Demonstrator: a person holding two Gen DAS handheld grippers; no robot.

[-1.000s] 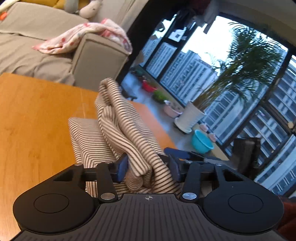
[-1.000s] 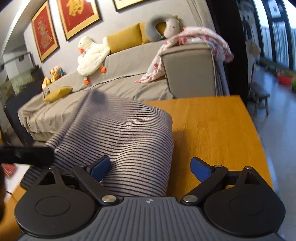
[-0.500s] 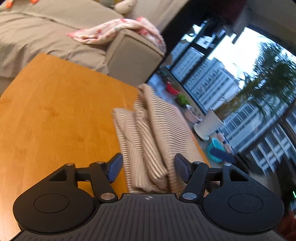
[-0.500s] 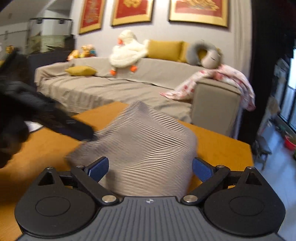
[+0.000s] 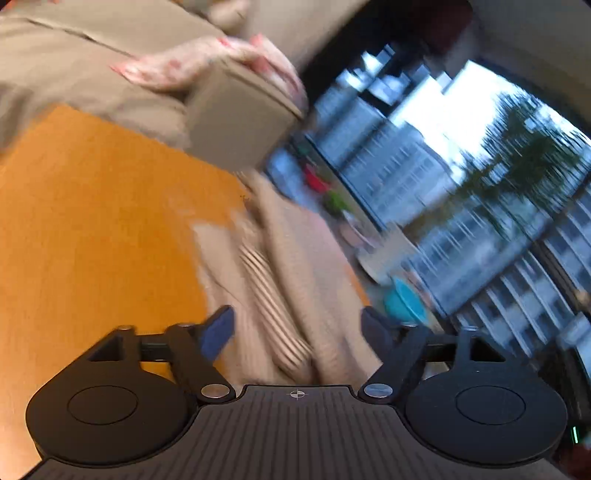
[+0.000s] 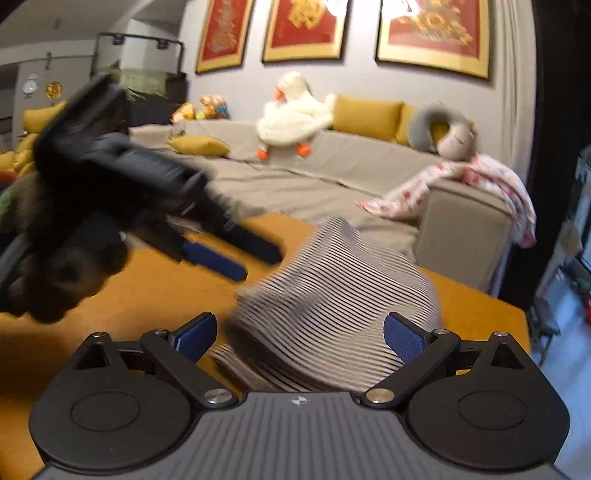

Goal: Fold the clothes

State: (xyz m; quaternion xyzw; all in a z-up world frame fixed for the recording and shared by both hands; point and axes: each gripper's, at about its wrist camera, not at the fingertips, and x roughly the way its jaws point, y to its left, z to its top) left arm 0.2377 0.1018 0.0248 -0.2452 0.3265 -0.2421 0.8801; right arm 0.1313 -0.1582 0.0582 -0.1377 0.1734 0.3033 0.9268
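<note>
Striped garment (image 6: 332,314): folded bundle on worktop (image 5: 92,240), long axis running away from left gripper (image 5: 297,328). Left fingers opening, cloth between, unpinched. Right gripper (image 6: 299,338): fingers spread, straddling bundle's near edge, equally close.

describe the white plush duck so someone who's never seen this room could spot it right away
Find the long grey sofa under the red framed pictures. The white plush duck slumps over its backrest, left of the mustard cushions. Its orange beak and feet set it apart from the grey neck-pillow toy further right.
</note>
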